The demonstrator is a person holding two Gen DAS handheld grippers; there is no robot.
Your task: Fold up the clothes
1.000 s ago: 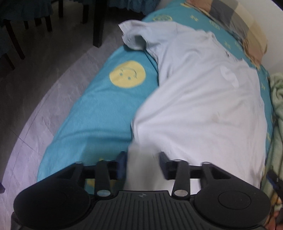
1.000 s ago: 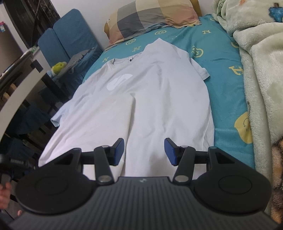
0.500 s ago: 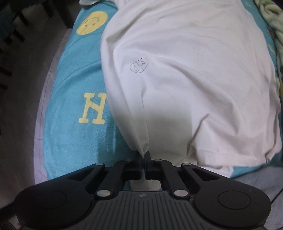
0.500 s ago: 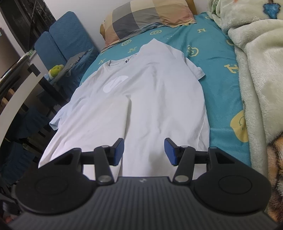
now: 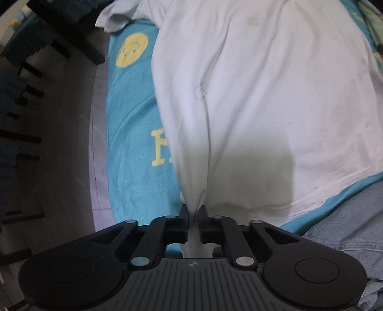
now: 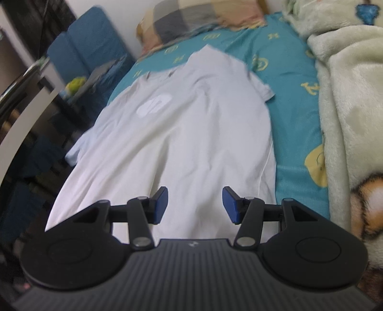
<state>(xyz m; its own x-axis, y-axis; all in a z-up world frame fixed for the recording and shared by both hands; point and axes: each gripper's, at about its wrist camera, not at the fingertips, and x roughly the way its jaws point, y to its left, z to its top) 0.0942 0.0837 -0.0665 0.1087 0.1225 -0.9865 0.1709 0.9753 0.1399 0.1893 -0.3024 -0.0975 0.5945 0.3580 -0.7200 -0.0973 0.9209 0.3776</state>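
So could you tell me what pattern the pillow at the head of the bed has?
The pillow is checked in tan and grey, best seen from the right wrist.

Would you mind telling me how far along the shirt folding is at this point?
Done: the white shirt lies spread on the teal bedsheet. In hand: the left hand-held gripper, jaws opening, has a bunch of the shirt's side edge between its fingers. Left: every fold; the right hand-held gripper is open and empty above the hem.

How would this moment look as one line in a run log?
left gripper: jaws opening, T-shirt corner between them | right gripper: open above T-shirt
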